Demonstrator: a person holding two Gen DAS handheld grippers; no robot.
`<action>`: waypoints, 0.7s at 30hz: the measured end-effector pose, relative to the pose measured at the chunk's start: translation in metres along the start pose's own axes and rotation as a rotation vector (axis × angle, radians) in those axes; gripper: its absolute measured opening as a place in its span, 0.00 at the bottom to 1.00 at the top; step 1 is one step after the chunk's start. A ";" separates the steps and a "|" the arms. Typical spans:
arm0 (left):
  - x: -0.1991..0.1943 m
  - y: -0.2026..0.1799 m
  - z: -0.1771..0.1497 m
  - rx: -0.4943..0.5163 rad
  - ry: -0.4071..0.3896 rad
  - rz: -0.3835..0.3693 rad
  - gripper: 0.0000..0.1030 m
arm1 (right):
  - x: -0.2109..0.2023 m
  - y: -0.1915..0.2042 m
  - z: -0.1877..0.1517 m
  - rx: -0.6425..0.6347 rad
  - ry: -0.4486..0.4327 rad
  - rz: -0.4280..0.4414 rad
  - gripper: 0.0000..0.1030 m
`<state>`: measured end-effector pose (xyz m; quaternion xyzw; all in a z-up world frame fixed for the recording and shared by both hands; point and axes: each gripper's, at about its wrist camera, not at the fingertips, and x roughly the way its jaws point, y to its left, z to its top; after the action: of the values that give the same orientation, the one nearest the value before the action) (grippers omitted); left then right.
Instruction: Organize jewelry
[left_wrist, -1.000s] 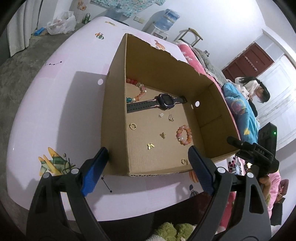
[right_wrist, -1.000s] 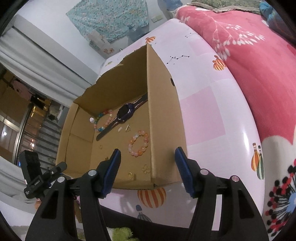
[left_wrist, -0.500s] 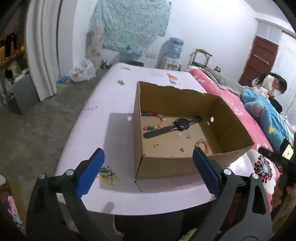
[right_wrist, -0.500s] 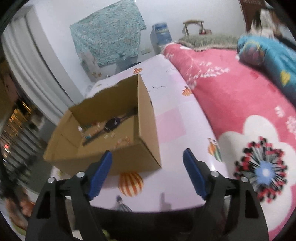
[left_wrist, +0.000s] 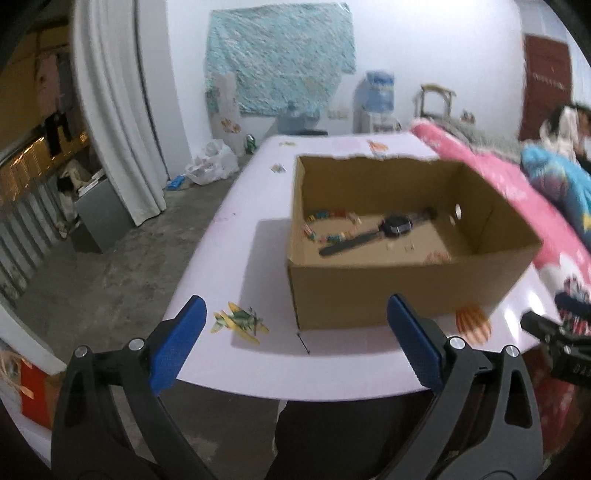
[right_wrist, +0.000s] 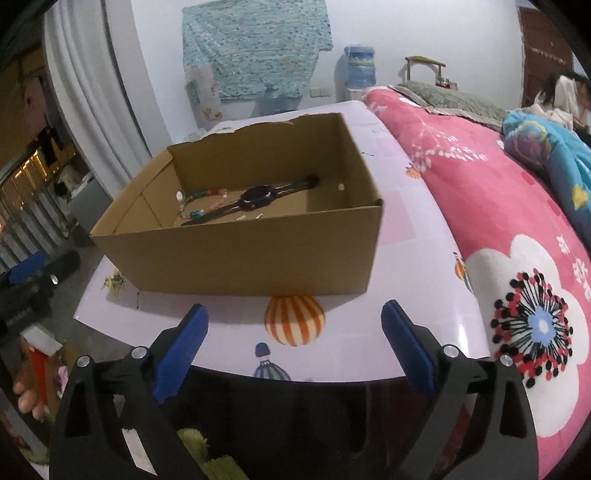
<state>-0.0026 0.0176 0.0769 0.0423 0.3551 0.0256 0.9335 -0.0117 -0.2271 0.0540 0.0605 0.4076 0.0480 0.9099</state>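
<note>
An open cardboard box (left_wrist: 388, 291) (right_wrist: 240, 258) stands on the pink printed table (left_wrist: 251, 206). On its floor lie a black watch (left_wrist: 395, 226) (right_wrist: 258, 194), a multicoloured bead bracelet (left_wrist: 325, 225) (right_wrist: 199, 199), an orange bead bracelet (left_wrist: 437, 257) and some tiny pieces (left_wrist: 408, 246). My left gripper (left_wrist: 295, 310) hangs open over the table's near edge, short of the box's left front corner. My right gripper (right_wrist: 294, 312) is short of the box's front wall; its jaws are opening and nothing is between them. Neither gripper touches the box.
A pink flowered blanket (right_wrist: 498, 221) covers the bed on the right, where a person (left_wrist: 565, 129) sits far back. White curtain (left_wrist: 110, 110), plastic bag (left_wrist: 210, 166) and water dispenser (left_wrist: 378, 92) stand beyond the table. Bare concrete floor lies to the left.
Both grippers have drawn back from the box and tipped up, so the room shows. Their jaws widened, the right one most. The box contents have not moved.
</note>
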 end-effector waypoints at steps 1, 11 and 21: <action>0.000 -0.002 -0.002 0.011 0.008 0.002 0.92 | 0.000 0.004 -0.001 -0.007 0.000 -0.009 0.90; 0.017 -0.010 -0.011 -0.040 0.075 -0.013 0.92 | 0.005 0.020 0.000 -0.027 -0.001 -0.077 0.92; 0.029 -0.013 -0.014 -0.081 0.148 -0.036 0.92 | 0.012 0.024 0.005 -0.037 0.025 -0.077 0.92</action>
<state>0.0104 0.0078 0.0460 -0.0039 0.4224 0.0263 0.9060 -0.0010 -0.2016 0.0520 0.0275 0.4199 0.0213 0.9069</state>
